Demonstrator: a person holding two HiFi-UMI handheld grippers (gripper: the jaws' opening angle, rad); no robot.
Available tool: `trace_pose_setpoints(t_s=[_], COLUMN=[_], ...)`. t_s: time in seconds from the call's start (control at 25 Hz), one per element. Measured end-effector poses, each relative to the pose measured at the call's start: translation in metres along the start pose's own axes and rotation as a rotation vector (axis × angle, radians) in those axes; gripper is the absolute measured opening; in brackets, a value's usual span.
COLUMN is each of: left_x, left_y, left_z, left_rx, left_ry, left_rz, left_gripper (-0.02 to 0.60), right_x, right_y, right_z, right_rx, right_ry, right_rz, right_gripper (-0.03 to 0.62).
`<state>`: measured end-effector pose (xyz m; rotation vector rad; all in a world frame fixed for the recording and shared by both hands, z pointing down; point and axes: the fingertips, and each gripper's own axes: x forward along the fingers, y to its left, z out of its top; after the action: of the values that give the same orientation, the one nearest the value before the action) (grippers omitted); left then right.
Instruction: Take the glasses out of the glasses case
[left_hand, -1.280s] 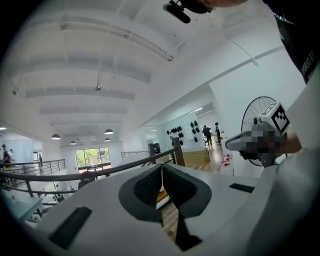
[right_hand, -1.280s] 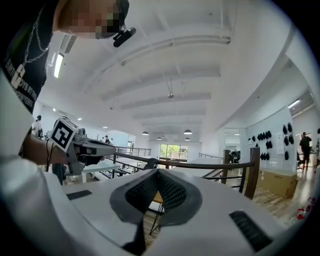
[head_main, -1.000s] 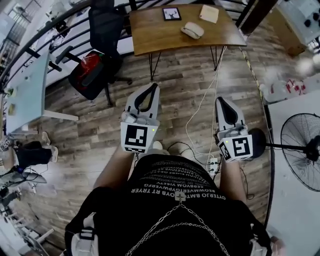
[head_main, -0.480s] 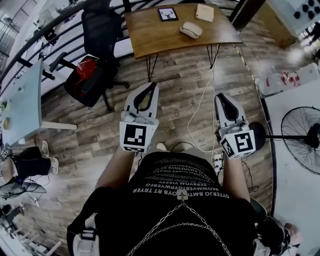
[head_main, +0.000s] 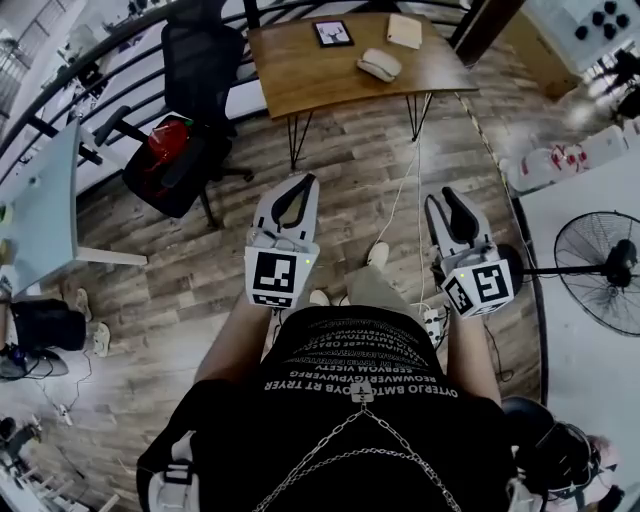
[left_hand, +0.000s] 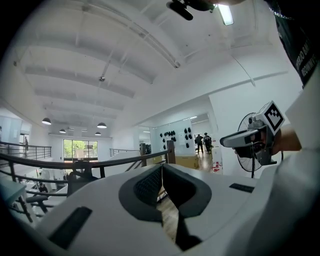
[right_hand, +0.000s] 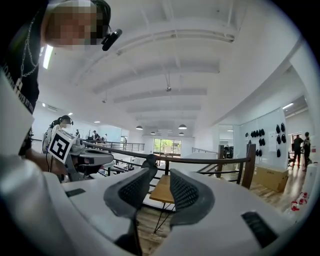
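The pale oval glasses case lies shut on the wooden table at the far end of the head view, well ahead of both grippers. My left gripper is held out level over the floor, its jaw tips meeting with nothing between them; its own view shows the same closed tips. My right gripper is beside it, and its jaws have just been opening, with nothing between them. In the right gripper view the table shows through the gap of that gripper.
A framed picture and a notebook share the table. A black office chair with a red bag stands left of it. A white desk is far left, a standing fan right. Cables and a power strip lie on the floor.
The right gripper's jaws have gone from shut to open. The person has stepped toward the table, with a foot now showing ahead between the grippers.
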<state>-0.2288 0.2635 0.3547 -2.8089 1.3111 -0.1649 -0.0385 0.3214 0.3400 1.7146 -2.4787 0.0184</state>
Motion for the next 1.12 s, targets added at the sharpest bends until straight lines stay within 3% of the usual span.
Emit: trace_pose_setpoints(t_s=[0.36, 0.72, 1.12], left_x=[-0.019, -0.006, 0.036], left_y=[0.016, 0.025, 0.015], left_z=[-0.006, -0.012, -0.003], left_rx=[-0.023, -0.014, 0.001], left_ry=[0.008, 0.029, 0.023], left_rz=[0.042, 0.047, 0.025], left_gripper=[0.029, 0.029, 0.029], right_x=[0.010, 0.026, 0.032], right_y=[0.014, 0.008, -0.035], right_z=[-0.005, -0.017, -0.030], right_rx=[-0.013, 0.010, 0.054], right_ry=[0.017, 0.030, 0.024], right_rz=[0.027, 0.039, 0.009], right_gripper=[0.127, 0.127, 0.129])
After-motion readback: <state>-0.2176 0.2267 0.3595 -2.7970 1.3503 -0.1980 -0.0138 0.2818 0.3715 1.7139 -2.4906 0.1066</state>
